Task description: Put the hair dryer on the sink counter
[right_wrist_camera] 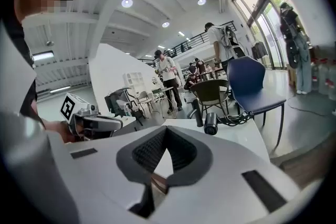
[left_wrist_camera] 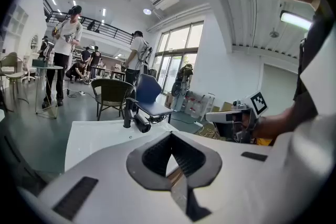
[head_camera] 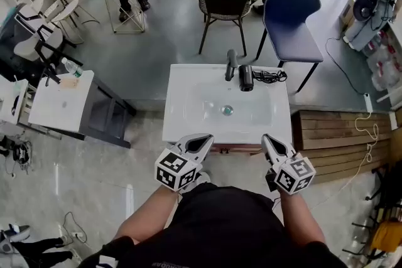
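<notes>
A black hair dryer (head_camera: 246, 77) lies on the back rim of the white sink counter (head_camera: 182, 116), just right of the black faucet (head_camera: 230, 64), with its cord (head_camera: 271, 76) coiled to the right. It also shows as the hair dryer (left_wrist_camera: 142, 123) in the left gripper view and as the hair dryer (right_wrist_camera: 211, 123) in the right gripper view. My left gripper (head_camera: 205, 142) and right gripper (head_camera: 268, 140) hover at the counter's front edge, far from the dryer. Both are shut with nothing in them, as seen at the left gripper (left_wrist_camera: 171, 137) and right gripper (right_wrist_camera: 166, 129).
A blue chair (head_camera: 292, 9) and a wicker chair (head_camera: 223, 6) stand behind the sink. A white side table (head_camera: 59, 103) with a water bottle (head_camera: 71, 67) is to the left. Wooden decking (head_camera: 339, 135) lies to the right. People stand in the background.
</notes>
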The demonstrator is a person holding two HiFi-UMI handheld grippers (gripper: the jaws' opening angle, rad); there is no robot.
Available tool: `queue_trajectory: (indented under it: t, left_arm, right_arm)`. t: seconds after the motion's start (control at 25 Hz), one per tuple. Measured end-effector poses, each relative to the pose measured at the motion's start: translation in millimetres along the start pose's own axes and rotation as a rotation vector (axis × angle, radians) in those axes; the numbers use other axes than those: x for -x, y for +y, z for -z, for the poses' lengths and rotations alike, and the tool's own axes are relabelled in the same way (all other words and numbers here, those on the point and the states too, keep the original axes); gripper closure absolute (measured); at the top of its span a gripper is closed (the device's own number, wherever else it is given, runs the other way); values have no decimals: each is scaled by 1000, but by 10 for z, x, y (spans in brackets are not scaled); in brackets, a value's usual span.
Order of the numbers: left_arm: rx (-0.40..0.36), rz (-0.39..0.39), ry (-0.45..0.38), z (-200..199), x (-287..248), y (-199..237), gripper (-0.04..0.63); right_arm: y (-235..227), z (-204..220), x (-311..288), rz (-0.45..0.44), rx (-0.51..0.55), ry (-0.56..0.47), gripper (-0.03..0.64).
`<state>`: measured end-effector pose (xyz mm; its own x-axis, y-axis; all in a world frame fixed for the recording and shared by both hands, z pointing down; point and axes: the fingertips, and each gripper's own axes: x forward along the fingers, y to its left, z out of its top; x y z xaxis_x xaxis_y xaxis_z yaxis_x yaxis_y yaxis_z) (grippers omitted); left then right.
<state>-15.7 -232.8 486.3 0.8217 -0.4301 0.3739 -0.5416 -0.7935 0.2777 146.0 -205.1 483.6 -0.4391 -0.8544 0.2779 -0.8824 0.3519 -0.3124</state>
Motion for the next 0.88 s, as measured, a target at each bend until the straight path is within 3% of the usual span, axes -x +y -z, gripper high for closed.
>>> queue_trajectory:
  t: [0.4,0.88]
  left_arm:
    - [9,-48,-37,46,-117,-916,595]
    - [41,-171,-44,452,89,-1525,595]
  right_arm:
    - [3,-57,795,-99,57,-21,612]
    - [-19,474,1429,-197,51,45,612]
